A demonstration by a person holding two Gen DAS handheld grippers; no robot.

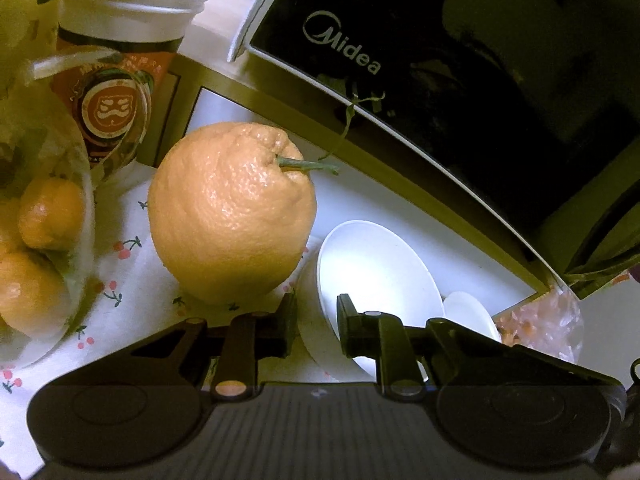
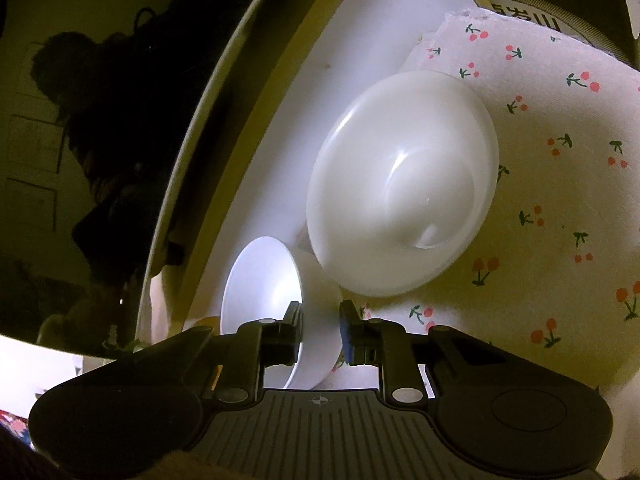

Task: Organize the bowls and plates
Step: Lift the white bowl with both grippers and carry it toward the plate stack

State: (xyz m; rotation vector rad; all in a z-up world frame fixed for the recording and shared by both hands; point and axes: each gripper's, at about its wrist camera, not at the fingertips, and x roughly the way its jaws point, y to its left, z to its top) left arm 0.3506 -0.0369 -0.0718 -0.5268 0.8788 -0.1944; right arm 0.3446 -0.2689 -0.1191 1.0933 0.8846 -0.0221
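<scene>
**Both tongs gripping white bowls beside the microwave**

Here the left tongs point(image 1: 316, 312) are pinching the near rim of a large white bowl point(image 1: 376, 268), jaws nearly closed on its wall. That bowl is sitting on the cherry-print cloth point(image 1: 120, 264), just beside a big orange point(image 1: 232, 212) and below the black microwave point(image 1: 440, 80). The right tongs point(image 2: 320, 312) are clamping the rim of a small white bowl point(image 2: 264, 280), which is touching the larger bowl.
</scene>
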